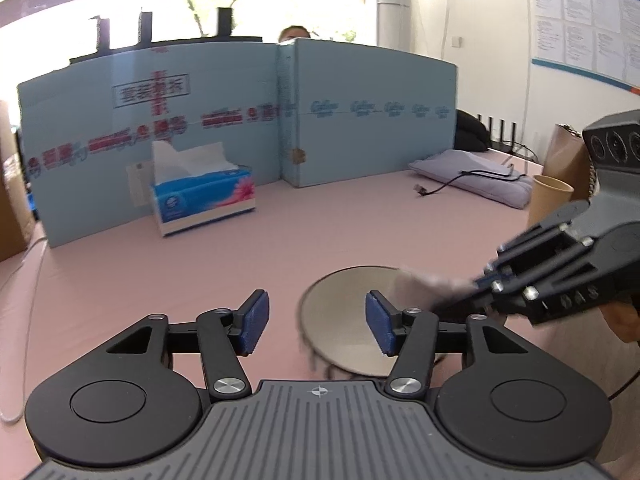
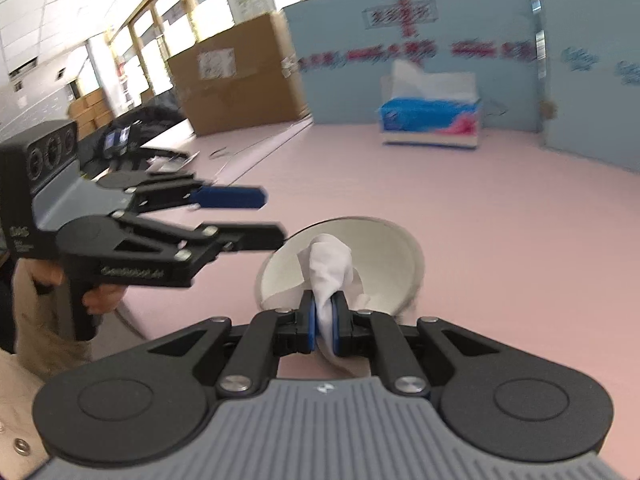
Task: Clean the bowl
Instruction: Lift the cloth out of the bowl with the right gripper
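A white paper bowl (image 2: 384, 256) sits on the pink table (image 2: 500, 208), tilted so its inside faces my right gripper. In the left wrist view the bowl (image 1: 344, 316) shows blurred, just ahead of the right-hand finger. My right gripper (image 2: 324, 322) is shut on a white tissue (image 2: 330, 268) whose free end reaches into the bowl. My left gripper (image 1: 318, 326) is open and empty, its blue pads wide apart, just left of the bowl. It shows from the side in the right wrist view (image 2: 240, 216), with one finger close to the bowl's rim.
A blue tissue box (image 1: 204, 198) stands at the back before a light blue cardboard screen (image 1: 360, 112). A brown paper cup (image 1: 548, 200), a folded lilac cloth (image 1: 472, 176) and a black cable (image 1: 448, 186) lie at the right. Big cardboard boxes (image 2: 236, 76) stand far left.
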`<state>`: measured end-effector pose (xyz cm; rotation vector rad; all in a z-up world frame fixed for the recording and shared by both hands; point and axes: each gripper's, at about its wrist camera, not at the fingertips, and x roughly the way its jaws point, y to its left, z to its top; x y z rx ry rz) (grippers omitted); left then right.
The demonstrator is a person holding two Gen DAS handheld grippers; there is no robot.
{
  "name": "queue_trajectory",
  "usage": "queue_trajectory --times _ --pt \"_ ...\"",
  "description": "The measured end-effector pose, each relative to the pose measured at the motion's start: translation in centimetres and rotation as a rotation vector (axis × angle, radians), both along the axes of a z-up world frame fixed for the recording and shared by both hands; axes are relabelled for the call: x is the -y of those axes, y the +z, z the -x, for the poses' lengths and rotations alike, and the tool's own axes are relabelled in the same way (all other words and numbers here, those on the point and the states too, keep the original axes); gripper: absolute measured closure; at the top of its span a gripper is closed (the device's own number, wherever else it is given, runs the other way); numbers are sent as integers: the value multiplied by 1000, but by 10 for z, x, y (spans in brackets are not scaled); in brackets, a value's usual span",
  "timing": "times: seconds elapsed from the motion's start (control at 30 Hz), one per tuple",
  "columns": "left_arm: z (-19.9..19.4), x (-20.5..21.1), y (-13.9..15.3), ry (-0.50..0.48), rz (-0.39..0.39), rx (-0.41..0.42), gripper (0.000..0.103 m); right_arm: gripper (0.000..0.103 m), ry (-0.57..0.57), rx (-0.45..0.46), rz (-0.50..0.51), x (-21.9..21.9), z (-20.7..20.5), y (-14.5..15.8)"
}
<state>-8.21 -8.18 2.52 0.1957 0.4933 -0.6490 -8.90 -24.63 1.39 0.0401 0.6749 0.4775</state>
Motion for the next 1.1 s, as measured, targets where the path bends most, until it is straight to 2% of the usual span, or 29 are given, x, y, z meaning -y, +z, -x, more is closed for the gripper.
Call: queue_trajectory --times 0.17,0.27,0.33,0.4,0.47,0.57,0.63,0.7,0.77,0.87,1.0,1.1 --pt "7 29 -2 -74 -28 -4 39 94 -120 34 -38 33 2 0" --pt "12 51 -8 -127 -65 -17 40 94 -171 30 -103 50 0 -8" --pt "16 67 -15 -154 -105 -23 46 94 -194 25 -148 57 -2 -16" --pt "16 76 -20 -155 -137 -28 58 94 -192 20 -171 60 -2 -20" --pt "15 84 -25 -148 -164 -36 60 94 -189 18 -184 61 -2 -22" --pt "9 92 -31 -143 -194 -56 73 94 -175 22 -205 62 -1 -23" --pt "5 96 -34 -144 -202 -74 76 94 -168 27 -217 64 2 -22" --pt "2 94 -36 -140 -200 -86 84 94 -167 29 -228 67 4 -22" --pt "-4 87 -36 -149 -158 -126 90 94 -168 29 -256 70 5 -24" --pt "-13 68 -35 -183 -65 -207 90 94 -163 25 -319 74 6 -27" --pt "-12 52 -29 -186 -27 -219 89 94 -135 14 -397 71 3 -29" --pt "-10 38 -22 -181 3 -218 89 94 -135 20 -420 69 2 -28"
